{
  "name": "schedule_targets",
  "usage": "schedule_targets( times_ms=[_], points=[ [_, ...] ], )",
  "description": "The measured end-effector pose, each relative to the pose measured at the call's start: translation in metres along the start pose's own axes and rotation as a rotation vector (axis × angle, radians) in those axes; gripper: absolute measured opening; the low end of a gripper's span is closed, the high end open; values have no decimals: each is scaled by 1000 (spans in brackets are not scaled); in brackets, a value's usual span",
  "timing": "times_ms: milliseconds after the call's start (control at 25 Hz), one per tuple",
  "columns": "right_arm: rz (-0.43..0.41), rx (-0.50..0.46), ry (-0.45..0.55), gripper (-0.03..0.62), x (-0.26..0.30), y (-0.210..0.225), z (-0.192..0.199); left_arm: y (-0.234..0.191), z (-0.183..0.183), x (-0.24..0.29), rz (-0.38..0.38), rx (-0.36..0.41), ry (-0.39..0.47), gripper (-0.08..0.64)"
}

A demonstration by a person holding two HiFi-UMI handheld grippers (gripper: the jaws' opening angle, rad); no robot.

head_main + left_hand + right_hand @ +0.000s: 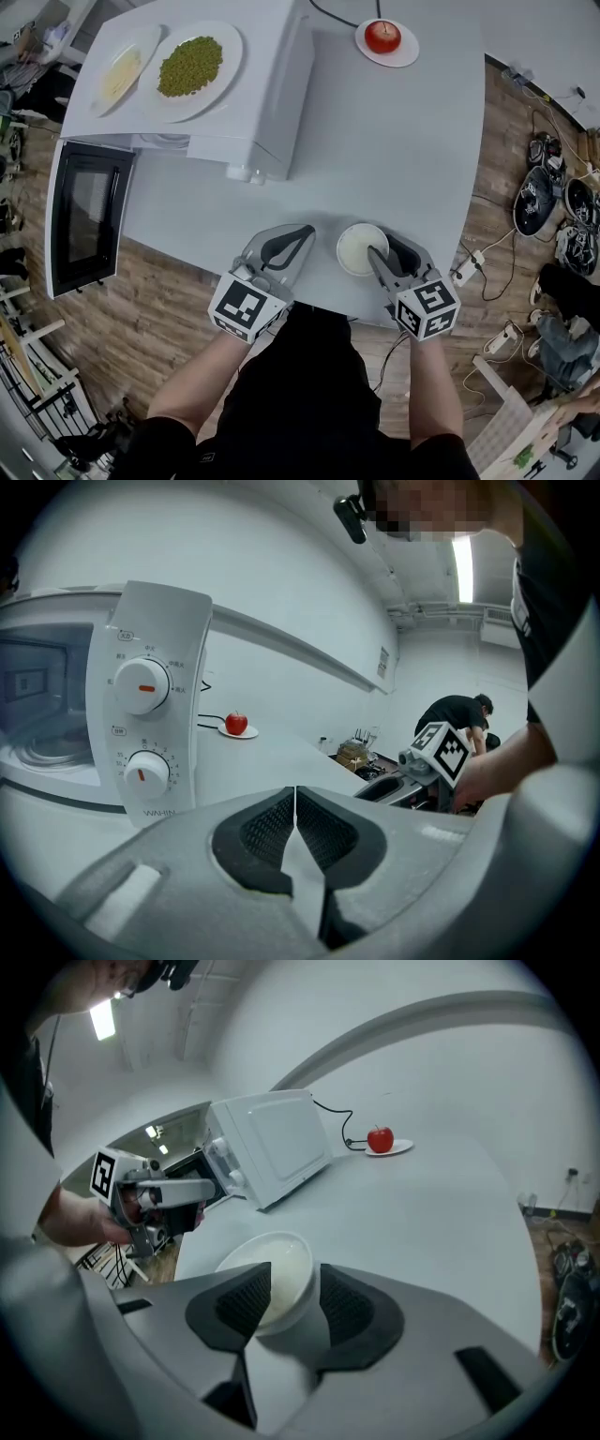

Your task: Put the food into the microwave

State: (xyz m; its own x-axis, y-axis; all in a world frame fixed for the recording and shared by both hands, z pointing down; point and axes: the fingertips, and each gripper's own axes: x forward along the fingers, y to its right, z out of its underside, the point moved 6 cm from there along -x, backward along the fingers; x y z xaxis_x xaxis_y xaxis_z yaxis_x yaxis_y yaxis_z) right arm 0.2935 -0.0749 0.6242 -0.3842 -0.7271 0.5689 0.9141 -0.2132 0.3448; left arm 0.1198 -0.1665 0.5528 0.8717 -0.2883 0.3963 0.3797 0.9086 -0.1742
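A white bowl (361, 248) of pale food (272, 1274) stands near the table's front edge. My right gripper (382, 246) straddles the bowl's right wall, one jaw inside and one outside; seen from the right gripper view (295, 1283), bowl interior still shows beside the inner pad, so it is open. My left gripper (305, 232) rests to the left of the bowl, shut and empty (295, 794). The white microwave (234, 84) stands at the back left with its door (84, 216) swung open. Its cavity shows in the left gripper view beside the dial panel (150, 705).
On the microwave's top sit a plate of green peas (190, 66) and a plate of yellowish food (122, 73). A red apple (382, 36) on a small plate lies at the table's (394, 141) far side. Cables and appliances (544, 202) litter the floor at right.
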Motion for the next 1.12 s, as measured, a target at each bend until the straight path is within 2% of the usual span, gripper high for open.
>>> schedule_targets(
  times_ms=[200,320,440,640,840,960,1120],
  points=[
    [44,-178,-27,172,-23,-12,-5,5,-7,-6,9,12,1,12],
    [29,-301,-34,172,-38,-35,-12,6,-11,-12,9,22,8,12],
    [-15,-440,-87,172,-36,-61,-9,2,-7,-14,6,12,12,12],
    [11,-678,-185,189,-15,-83,9,-3,3,-18,3,3,11,12],
    [162,-826,-249,182,-3,-84,24,-3,10,-24,2,-3,12,12],
    [251,-895,-266,150,3,-83,28,-4,14,-27,3,-5,15,12],
    [340,-1048,-290,104,7,-87,33,2,17,-32,13,-6,20,12]
  ],
)
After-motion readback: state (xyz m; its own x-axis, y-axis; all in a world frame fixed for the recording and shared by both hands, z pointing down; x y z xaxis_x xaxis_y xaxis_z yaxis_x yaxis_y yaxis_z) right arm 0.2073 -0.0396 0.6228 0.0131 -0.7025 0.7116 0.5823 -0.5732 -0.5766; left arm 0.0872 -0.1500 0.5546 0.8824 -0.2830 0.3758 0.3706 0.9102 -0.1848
